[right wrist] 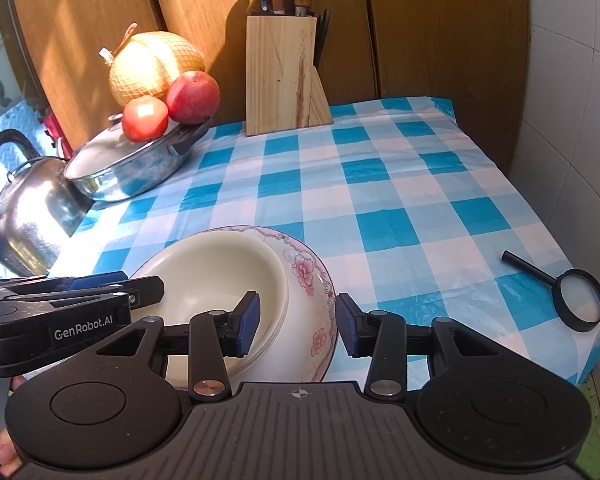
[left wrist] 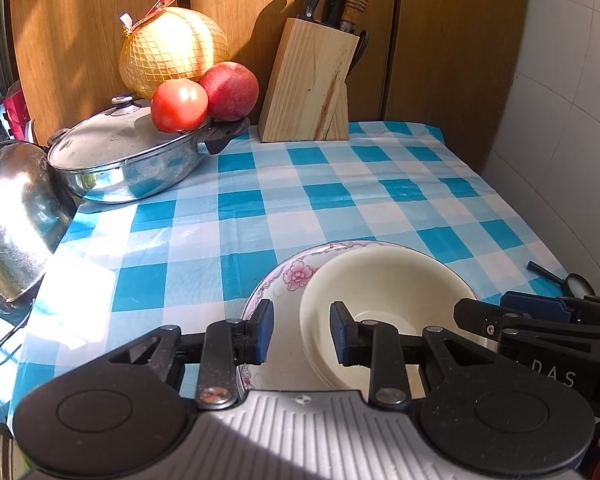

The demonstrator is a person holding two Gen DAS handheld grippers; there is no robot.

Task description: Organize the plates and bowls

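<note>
A cream bowl point(left wrist: 384, 300) sits inside a larger white dish with a pink flower rim point(left wrist: 288, 276) at the near edge of the checked table. My left gripper point(left wrist: 302, 332) is open, its fingers astride the bowl's left rim. My right gripper point(right wrist: 298, 326) is open, its fingers astride the right side of the flowered dish point(right wrist: 312, 280) and the cream bowl point(right wrist: 216, 276). Each gripper shows from the side in the other's view: the right one point(left wrist: 540, 312) and the left one point(right wrist: 100, 292).
A lidded steel pan point(left wrist: 128, 160) with a tomato point(left wrist: 179, 106), an apple point(left wrist: 230, 90) and a netted pomelo point(left wrist: 172, 50) stands at the back left. A kettle point(left wrist: 12, 216) is at the left. A wooden knife block point(left wrist: 310, 80) is at the back. A magnifying glass point(right wrist: 576, 296) lies at the right.
</note>
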